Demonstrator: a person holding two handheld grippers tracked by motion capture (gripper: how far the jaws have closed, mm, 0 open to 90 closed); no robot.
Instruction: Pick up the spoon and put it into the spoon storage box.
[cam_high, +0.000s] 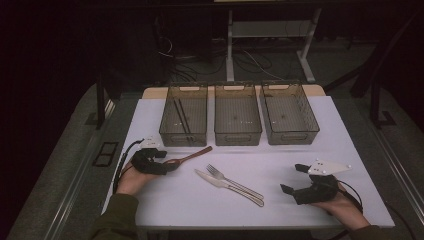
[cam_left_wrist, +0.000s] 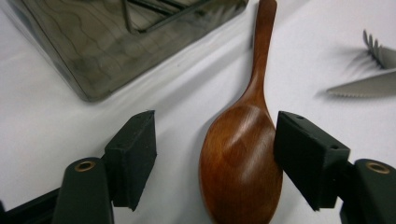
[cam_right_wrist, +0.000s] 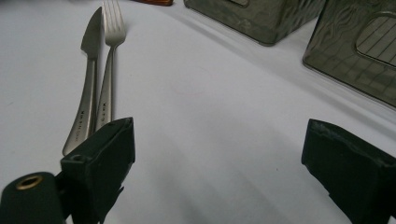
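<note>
The wooden spoon (cam_left_wrist: 243, 158) lay on the white table (cam_high: 300, 150), its bowl toward the person's left and its handle pointing at the left bin (cam_high: 183, 116). The left gripper (cam_left_wrist: 212, 154) straddled the bowl with its jaws apart; one pad touched the bowl's edge while the other stood clear, so nothing was clamped. The right gripper (cam_right_wrist: 219, 163) rested wide open and empty near the table's right front. A fork (cam_high: 235, 181) and knife (cam_high: 227, 186) lay side by side between the two.
</note>
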